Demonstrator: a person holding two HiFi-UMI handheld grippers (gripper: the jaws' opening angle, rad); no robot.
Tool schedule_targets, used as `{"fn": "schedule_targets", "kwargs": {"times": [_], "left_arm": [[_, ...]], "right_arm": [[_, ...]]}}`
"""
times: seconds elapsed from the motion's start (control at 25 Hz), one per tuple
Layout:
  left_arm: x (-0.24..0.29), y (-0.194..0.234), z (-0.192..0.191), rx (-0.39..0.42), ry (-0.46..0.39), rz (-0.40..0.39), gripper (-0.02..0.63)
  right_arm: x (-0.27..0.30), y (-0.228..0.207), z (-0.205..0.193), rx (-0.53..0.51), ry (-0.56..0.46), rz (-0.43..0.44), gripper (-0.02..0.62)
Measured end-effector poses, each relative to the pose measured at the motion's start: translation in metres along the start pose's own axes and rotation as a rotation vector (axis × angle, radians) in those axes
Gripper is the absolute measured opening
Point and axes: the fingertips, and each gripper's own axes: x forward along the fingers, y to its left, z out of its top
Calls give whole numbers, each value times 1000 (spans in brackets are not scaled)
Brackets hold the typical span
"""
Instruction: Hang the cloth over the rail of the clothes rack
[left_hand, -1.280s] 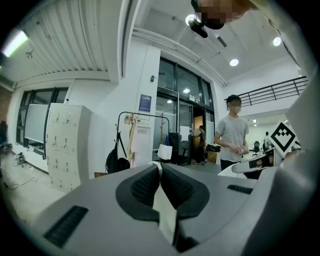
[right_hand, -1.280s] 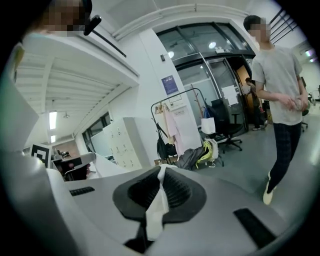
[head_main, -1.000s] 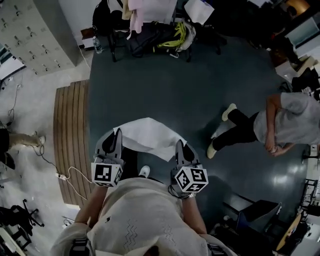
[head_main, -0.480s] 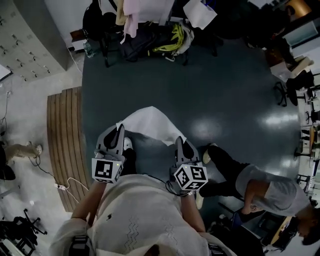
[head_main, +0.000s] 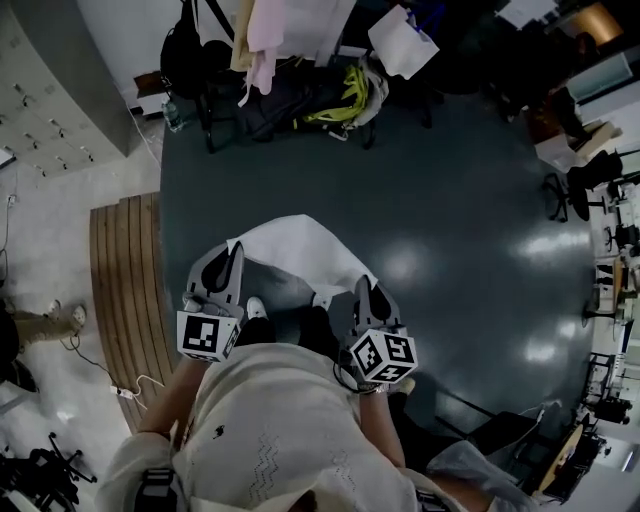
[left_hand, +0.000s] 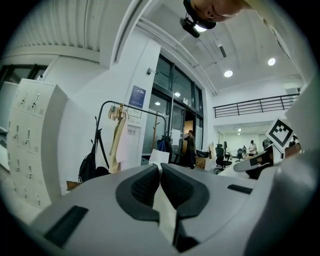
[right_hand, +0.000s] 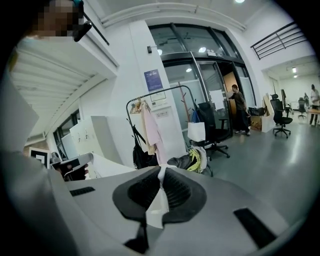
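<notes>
A white cloth hangs spread between my two grippers over the dark floor. My left gripper is shut on its left corner; a strip of the cloth shows pinched between the jaws. My right gripper is shut on the right corner, with the cloth clamped in the same way. The clothes rack stands ahead with garments on its black rail; in the right gripper view the rack rises beside a glass door. In the head view the rack is at the top.
Bags and a yellow-green item lie under the rack. Grey lockers stand at the left and a wooden platform lies on the floor beside me. Office chairs and people stand further back.
The view has shifted closer to the rack. The person in the grey top who crossed the floor on the right has dropped out of sight at the bottom. Both grippers keep their hold on the cloth.
</notes>
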Motion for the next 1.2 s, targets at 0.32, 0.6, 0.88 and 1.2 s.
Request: {"fn": "schedule_targets", "kwargs": {"times": [0.32,0.6,0.88,1.2], "left_arm": [[54,14,7,29,7,34,17],[146,44,18,50,15,214,17],[268,45,38,-31,11,364,18],[363,19,61,-18,-5,463,17]], "right_arm": [[71,-25,38,-15,-14,42,28],[185,-65,85,-58,44,173,28],[288,-140,171,-104,61,294,28],[378,-202,252,-134,32,384,28]]}}
